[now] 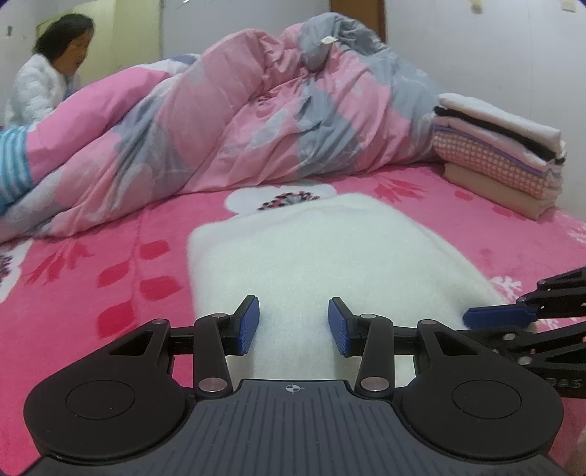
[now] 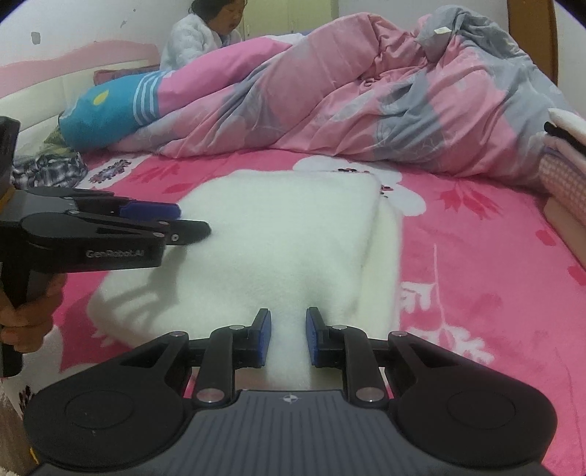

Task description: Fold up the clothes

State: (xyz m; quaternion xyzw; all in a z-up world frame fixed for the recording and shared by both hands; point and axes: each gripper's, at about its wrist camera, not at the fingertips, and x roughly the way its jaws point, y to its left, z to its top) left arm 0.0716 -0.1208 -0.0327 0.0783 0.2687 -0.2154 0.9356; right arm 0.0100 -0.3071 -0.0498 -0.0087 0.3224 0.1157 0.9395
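A folded white fleece garment [image 1: 311, 249] [image 2: 285, 227] lies flat on the pink flowered bed sheet [image 1: 91, 263]. My left gripper [image 1: 293, 326] hovers low over its near left part, pads apart, with smooth cloth showing in the gap. In the right wrist view the left gripper [image 2: 190, 219] reaches in from the left over the garment's left edge, held by a hand [image 2: 25, 315]. My right gripper [image 2: 288, 337] sits over the near right part with a narrow gap between its pads, and nothing is bunched in it. The left wrist view shows the right gripper [image 1: 467, 324] at the garment's right edge.
A crumpled pink and grey quilt [image 1: 256, 110] [image 2: 366, 91] fills the back of the bed. A stack of folded clothes [image 1: 501, 153] [image 2: 564, 153] stands at the right. A person [image 1: 47, 73] [image 2: 205, 29] sits behind the quilt. A blue pillow [image 2: 106, 113] and plaid clothes [image 2: 51, 168] lie far left.
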